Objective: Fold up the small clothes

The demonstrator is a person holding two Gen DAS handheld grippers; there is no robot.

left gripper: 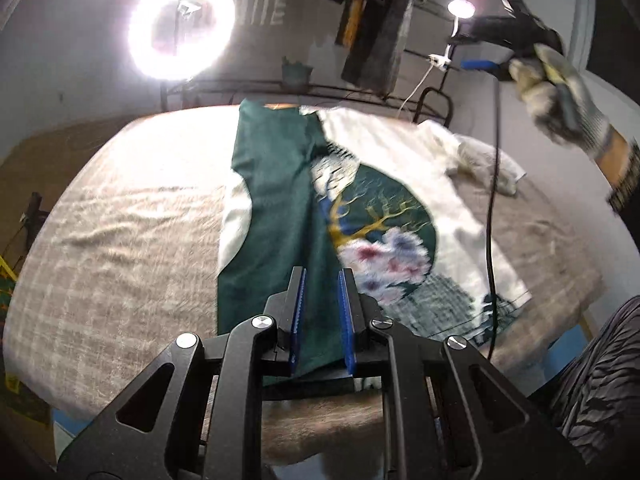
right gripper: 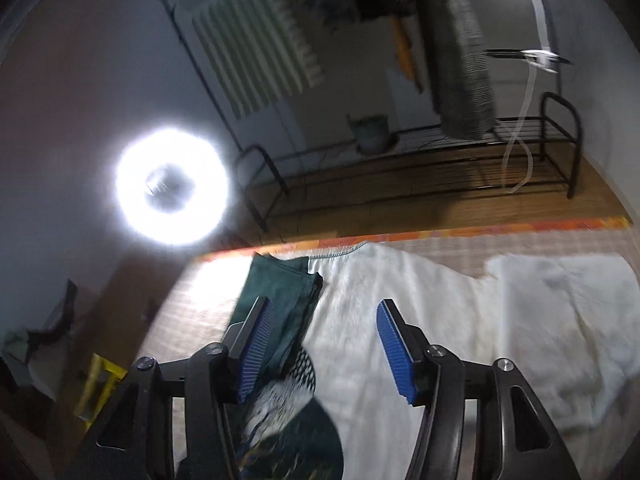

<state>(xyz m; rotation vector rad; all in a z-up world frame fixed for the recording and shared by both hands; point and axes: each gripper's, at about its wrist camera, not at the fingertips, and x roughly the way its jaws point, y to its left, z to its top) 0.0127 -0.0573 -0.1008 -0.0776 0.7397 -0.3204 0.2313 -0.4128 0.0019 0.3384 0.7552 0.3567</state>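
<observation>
A white T-shirt (left gripper: 400,152) with a round dark green tree-and-flower print lies flat on the beige checked cover (left gripper: 120,220). A dark green part of it is folded over its left side. My left gripper (left gripper: 322,276) is at the shirt's near edge, and the green cloth runs up between its blue pads, which are shut on it. My right gripper (left gripper: 484,32) hangs high at the far right in a gloved hand (left gripper: 560,92). In its own view the right gripper (right gripper: 322,302) stands open above the shirt (right gripper: 400,280) with nothing between its pads.
A bright ring light (left gripper: 180,26) glares at the far left. A black metal rack (right gripper: 440,160) stands on the floor past the far edge. A crumpled white cloth (left gripper: 488,160) lies right of the shirt. A black cable (left gripper: 492,200) hangs across it. A patterned leg (left gripper: 600,360) is near right.
</observation>
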